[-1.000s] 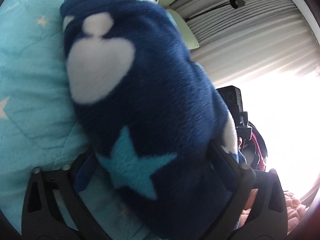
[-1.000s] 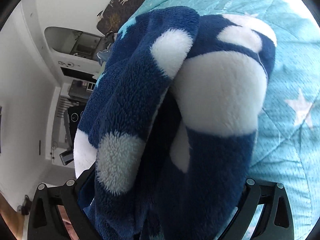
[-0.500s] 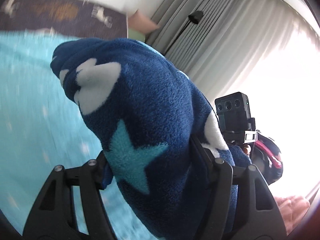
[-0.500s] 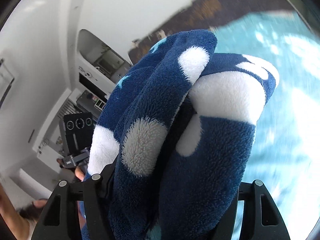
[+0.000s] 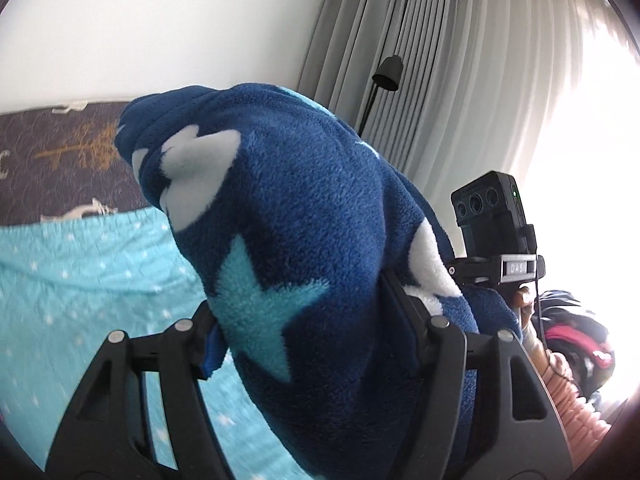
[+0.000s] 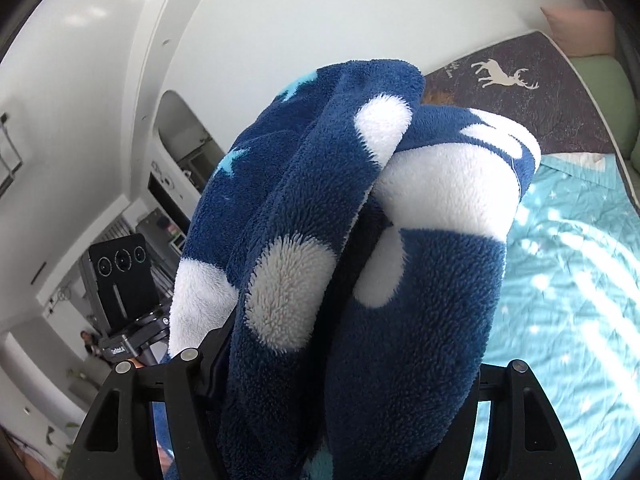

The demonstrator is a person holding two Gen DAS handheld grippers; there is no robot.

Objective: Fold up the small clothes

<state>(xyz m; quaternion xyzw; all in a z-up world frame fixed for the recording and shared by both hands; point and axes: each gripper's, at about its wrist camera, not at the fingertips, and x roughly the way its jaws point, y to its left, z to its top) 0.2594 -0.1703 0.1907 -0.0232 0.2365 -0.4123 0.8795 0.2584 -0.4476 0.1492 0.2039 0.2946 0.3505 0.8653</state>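
Turquoise star-print bedding (image 5: 80,280) spread below me, with the dark deer-print headboard (image 6: 520,92) at its far end and grey curtains (image 5: 440,80) off to the side of it. Above that bedding I held the navy fleece garment (image 5: 300,220), patterned with white blotches and pale blue stars, bunched and raised clear of the quilt. My left gripper (image 5: 304,332) had just been closing and was clamped on one thick wad of fleece; my right gripper (image 6: 344,364) had likewise just narrowed and was clenched on another doubled roll of it (image 6: 360,240). The garment ran straight out from both sets of jaws toward the headboard, its long axis stretched between my two hands, neither hand plainly nearer. I judged the next move needed it laid flat; the bedding ahead offered wide open room, the headboard being the only edge to mind.
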